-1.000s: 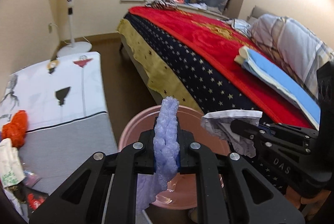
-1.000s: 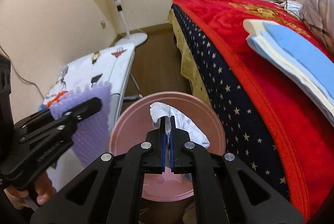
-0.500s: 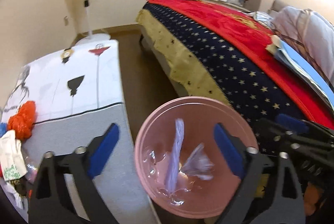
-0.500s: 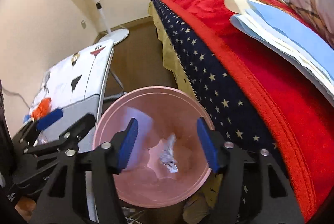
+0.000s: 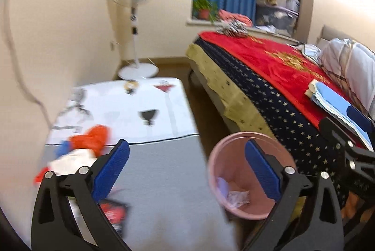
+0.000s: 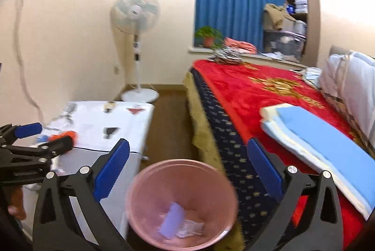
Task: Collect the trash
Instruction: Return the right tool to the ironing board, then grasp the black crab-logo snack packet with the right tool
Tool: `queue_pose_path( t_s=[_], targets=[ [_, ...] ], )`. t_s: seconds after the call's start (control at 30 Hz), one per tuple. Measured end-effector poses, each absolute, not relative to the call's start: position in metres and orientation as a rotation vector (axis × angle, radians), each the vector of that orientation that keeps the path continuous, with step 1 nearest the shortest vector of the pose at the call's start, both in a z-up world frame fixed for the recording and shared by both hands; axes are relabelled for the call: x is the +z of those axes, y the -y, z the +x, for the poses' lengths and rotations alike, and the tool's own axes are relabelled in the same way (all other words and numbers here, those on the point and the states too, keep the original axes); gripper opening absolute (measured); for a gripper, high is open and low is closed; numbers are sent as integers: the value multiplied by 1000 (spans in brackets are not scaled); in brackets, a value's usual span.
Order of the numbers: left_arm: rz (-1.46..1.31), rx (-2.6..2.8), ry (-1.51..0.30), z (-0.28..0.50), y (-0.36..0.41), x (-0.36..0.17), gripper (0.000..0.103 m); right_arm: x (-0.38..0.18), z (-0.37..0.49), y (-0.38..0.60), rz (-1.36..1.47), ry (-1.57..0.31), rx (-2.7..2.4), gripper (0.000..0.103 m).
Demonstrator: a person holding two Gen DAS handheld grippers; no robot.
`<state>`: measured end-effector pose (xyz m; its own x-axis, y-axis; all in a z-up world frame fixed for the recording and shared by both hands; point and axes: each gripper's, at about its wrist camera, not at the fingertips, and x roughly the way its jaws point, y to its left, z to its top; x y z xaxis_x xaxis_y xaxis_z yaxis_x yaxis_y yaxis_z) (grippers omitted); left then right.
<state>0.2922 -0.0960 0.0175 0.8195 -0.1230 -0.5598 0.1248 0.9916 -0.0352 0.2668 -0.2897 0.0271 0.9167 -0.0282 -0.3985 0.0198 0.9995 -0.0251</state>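
Both grippers are hanging empty now; the left gripper (image 5: 186, 166) has just been spreading its jaws, nothing between them, and the right gripper (image 6: 187, 165) has just been doing the same, wide apart and bare. Below them the pink bin (image 6: 140, 185) is sitting on the floor between the bed (image 6: 246, 96) and the low table (image 5: 164, 169); the purple foam piece (image 6: 172, 219) and the crumpled white paper (image 6: 191, 227) are lying in its bottom. More trash is waiting at the table's near left corner: an orange bag (image 5: 93, 139), a white wrapper (image 5: 70, 160), a red packet (image 5: 114, 211). By the look of it, the next reach is going there; doing it well is meaning coming in low with jaws wide, pinching one piece cleanly, and keeping the other gripper clear of the swing.
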Motion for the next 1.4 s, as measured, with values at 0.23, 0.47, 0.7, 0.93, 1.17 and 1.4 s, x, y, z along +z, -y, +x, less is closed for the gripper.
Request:
queue_pose_path(
  t_s=[0.23, 0.47, 0.7, 0.93, 1.17, 1.4],
  targets=[
    [47, 87, -479, 212, -6, 46, 95, 40, 245, 238, 112, -376, 94, 99],
    [-16, 289, -416, 181, -87, 46, 95, 6, 246, 157, 100, -501, 231, 99],
    [-103, 364, -417, 190, -129, 34, 95, -43, 247, 84, -4, -557, 338, 99],
    [-128, 378, -450, 193, -142, 24, 95, -79, 263, 39, -63, -586, 335, 99],
    [-154, 387, -465, 197, -154, 20, 95, -115, 281, 9, -126, -612, 301, 99],
    [-197, 377, -473, 198, -160, 18, 95, -134, 288, -5, -155, -699, 312, 98]
  ],
)
